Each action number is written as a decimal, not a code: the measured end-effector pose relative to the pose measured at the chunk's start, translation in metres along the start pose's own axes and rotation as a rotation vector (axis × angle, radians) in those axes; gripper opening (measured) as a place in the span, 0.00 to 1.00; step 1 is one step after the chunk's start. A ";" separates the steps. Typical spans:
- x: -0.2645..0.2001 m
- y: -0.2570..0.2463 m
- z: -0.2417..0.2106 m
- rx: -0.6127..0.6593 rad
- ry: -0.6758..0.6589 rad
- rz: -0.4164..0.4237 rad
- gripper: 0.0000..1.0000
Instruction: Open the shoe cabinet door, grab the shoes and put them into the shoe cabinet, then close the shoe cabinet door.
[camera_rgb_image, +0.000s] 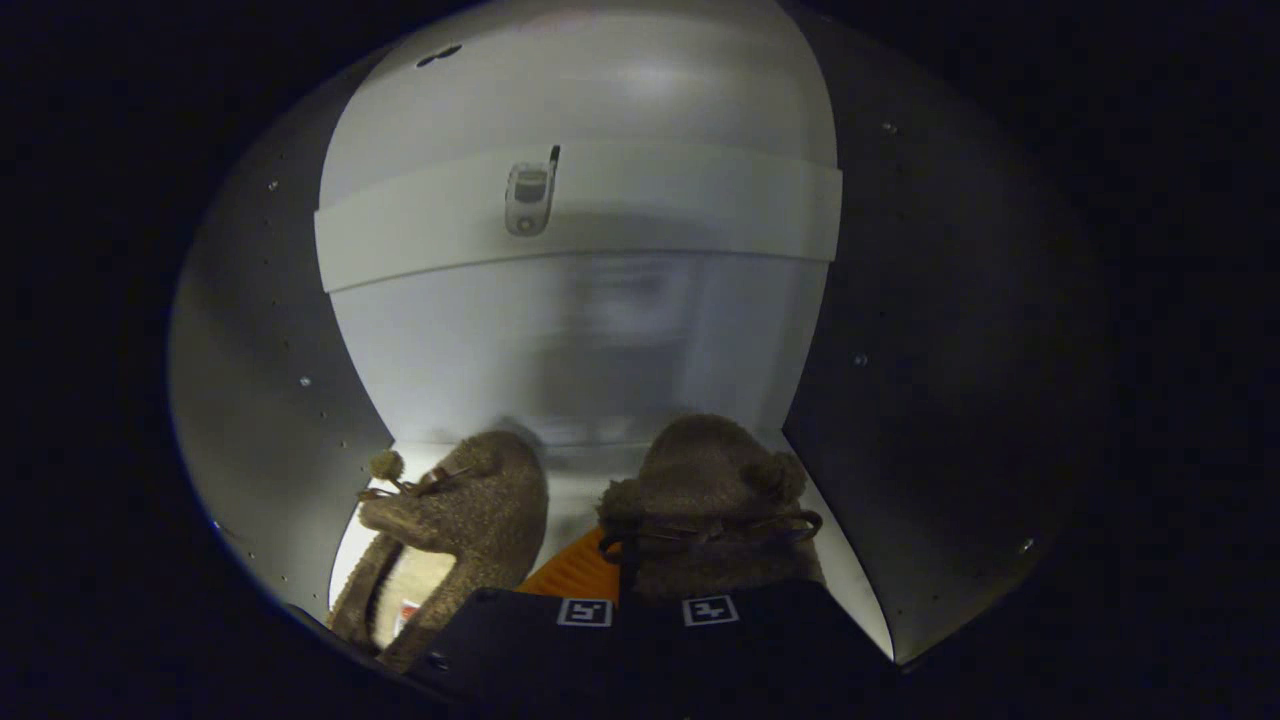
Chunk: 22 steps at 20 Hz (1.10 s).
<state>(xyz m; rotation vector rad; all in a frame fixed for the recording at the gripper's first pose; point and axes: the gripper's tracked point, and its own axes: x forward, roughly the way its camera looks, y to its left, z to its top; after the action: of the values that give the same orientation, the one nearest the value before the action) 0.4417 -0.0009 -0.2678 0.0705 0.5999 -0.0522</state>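
I am looking into the white shoe cabinet (600, 340). Two fuzzy brown slippers stand on its floor, toes toward the back wall. The left slipper (455, 525) lies a little tilted, showing its pale lining, just ahead of the left finger. The right slipper (715, 500), with a pompom and a thin bow, sits straight ahead. My gripper (640, 590) has its fingers close together, and the right slipper's heel rim is pinched between them.
A white shelf (580, 215) crosses the cabinet above the slippers, with a small grey fitting (528, 198) on its front edge. Grey side walls (270, 380) with rows of peg holes close in on both sides. A strip of bare floor (575, 495) runs between the slippers.
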 end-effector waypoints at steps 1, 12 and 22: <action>0.002 -0.001 -0.003 -0.003 0.010 -0.011 0.12; -0.048 -0.001 -0.009 -0.011 0.062 0.029 0.88; -0.161 -0.026 0.024 0.030 -0.119 0.043 0.99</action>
<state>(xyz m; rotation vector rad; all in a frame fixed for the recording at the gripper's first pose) 0.3206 -0.0237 -0.1583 0.1084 0.4789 -0.0235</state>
